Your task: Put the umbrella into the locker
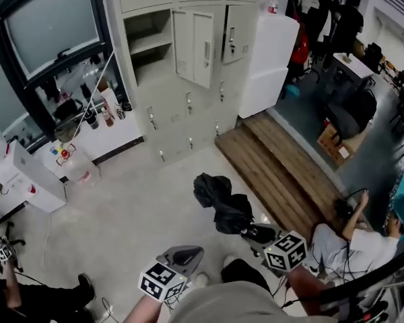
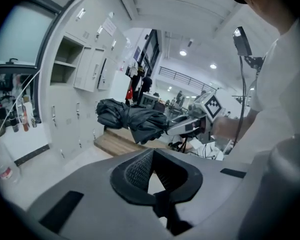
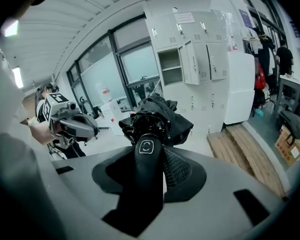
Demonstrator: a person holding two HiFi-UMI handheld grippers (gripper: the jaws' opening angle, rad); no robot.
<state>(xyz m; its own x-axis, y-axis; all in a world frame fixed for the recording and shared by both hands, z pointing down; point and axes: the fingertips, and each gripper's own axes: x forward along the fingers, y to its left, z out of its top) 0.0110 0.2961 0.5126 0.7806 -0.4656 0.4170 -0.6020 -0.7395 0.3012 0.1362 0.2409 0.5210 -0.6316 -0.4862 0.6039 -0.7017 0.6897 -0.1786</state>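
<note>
A black folded umbrella [image 1: 222, 204] hangs over the floor in front of me. My right gripper [image 1: 259, 233] is shut on its handle [image 3: 146, 164], and the bunched canopy [image 3: 157, 116] sticks out beyond the jaws. My left gripper [image 1: 182, 256] is lower left of the umbrella, apart from it, with its jaws shut on nothing. In the left gripper view the umbrella [image 2: 132, 119] and the right gripper [image 2: 190, 126] are ahead. The grey lockers [image 1: 188, 46] stand at the far wall, with one open compartment [image 1: 148, 42] and an open door [image 1: 203, 49].
A wooden platform [image 1: 276, 167] lies right of the lockers, beside a white cabinet [image 1: 269, 59]. A person [image 1: 350, 241] sits on the floor at the right. A plastic bottle [image 1: 77, 170] and a white table [image 1: 27, 180] are at the left. An office chair [image 1: 350, 113] stands far right.
</note>
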